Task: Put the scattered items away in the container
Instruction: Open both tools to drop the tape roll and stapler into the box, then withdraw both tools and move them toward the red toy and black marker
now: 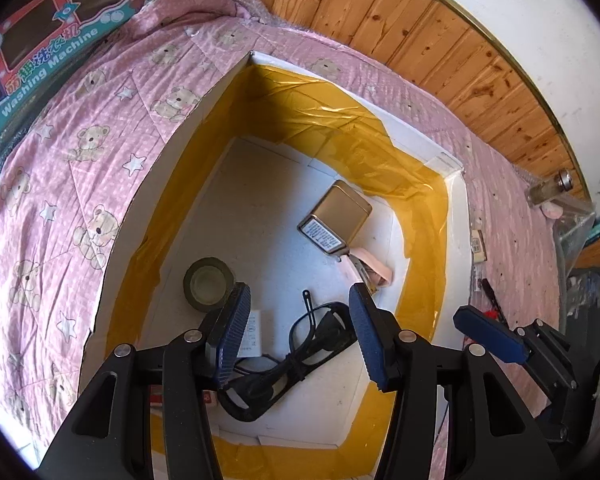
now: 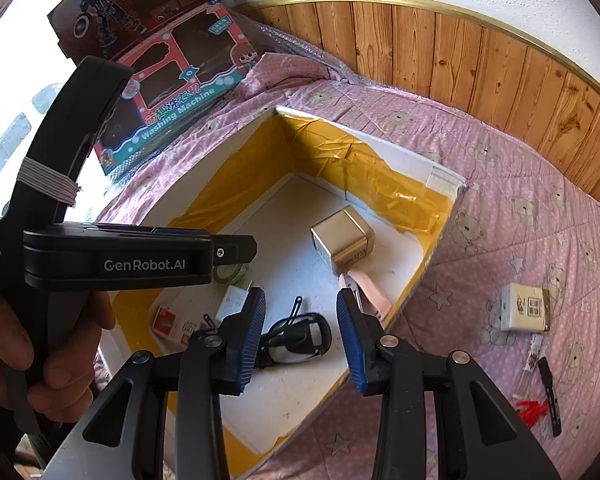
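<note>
A white foam container lined with yellow tape (image 1: 452, 216) is seen lying on a pink quilt printed with bears and stars (image 1: 52, 184). Both grippers are held over it, pointing down into it.

The left gripper (image 1: 296, 320) is shown with its blue ribbed jaws spread and nothing pinched between them; a coiled black cable with a plug (image 1: 300, 344) lies on the container floor below, partly covered by the jaws. A white adapter (image 1: 254, 336) is half hidden behind the left finger, and a red and white packet (image 2: 172, 326) is largely cut off there, clearer from the right wrist. Also inside are a roll of dark tape (image 1: 208, 284), a gold metal tin with a printed label (image 1: 334, 216), and a pink strap (image 1: 374, 270) partly tucked behind the tin.

The right gripper (image 2: 302, 328) is likewise seen with jaws apart and empty, above the same cable. The person's hand (image 2: 40, 360) is seen gripping the left tool's handle.

Outside the container, on the quilt, a small white box with a printed code (image 2: 526, 308), a black-handled tool (image 2: 550, 394) and a red scrap (image 2: 532, 412) are left; what they are cannot be made out.
</note>
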Motion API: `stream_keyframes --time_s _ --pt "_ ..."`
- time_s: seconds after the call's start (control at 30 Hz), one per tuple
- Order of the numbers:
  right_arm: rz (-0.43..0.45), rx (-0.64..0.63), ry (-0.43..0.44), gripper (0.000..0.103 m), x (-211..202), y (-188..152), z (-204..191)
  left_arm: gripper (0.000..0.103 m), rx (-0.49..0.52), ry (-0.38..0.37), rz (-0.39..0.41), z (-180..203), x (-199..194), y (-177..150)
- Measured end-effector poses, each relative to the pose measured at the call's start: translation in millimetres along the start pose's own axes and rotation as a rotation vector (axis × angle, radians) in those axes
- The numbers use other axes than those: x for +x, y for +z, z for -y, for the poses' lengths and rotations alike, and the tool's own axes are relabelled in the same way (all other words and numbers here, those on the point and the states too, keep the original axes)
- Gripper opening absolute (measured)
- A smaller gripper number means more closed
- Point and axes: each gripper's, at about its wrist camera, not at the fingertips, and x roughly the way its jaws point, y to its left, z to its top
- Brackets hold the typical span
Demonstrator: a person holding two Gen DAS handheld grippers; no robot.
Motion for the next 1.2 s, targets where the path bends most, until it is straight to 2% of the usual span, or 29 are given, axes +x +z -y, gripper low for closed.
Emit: stream_keyframes --time_s 0.37,0.83,1.2 --pt "0.019 0.021 0.038 0.039 -34 -41 -6 0.055 0.111 0.06 0.078 37 -41 -48" --pt "0.037 0.055 0.083 0.039 -69 -91 -12 0.055 0.156 0.047 0.119 62 -70 -109" --pt "0.064 0.104 0.103 0.039 -101 -134 -5 0.055 0.245 0.035 0.153 97 -93 -155"
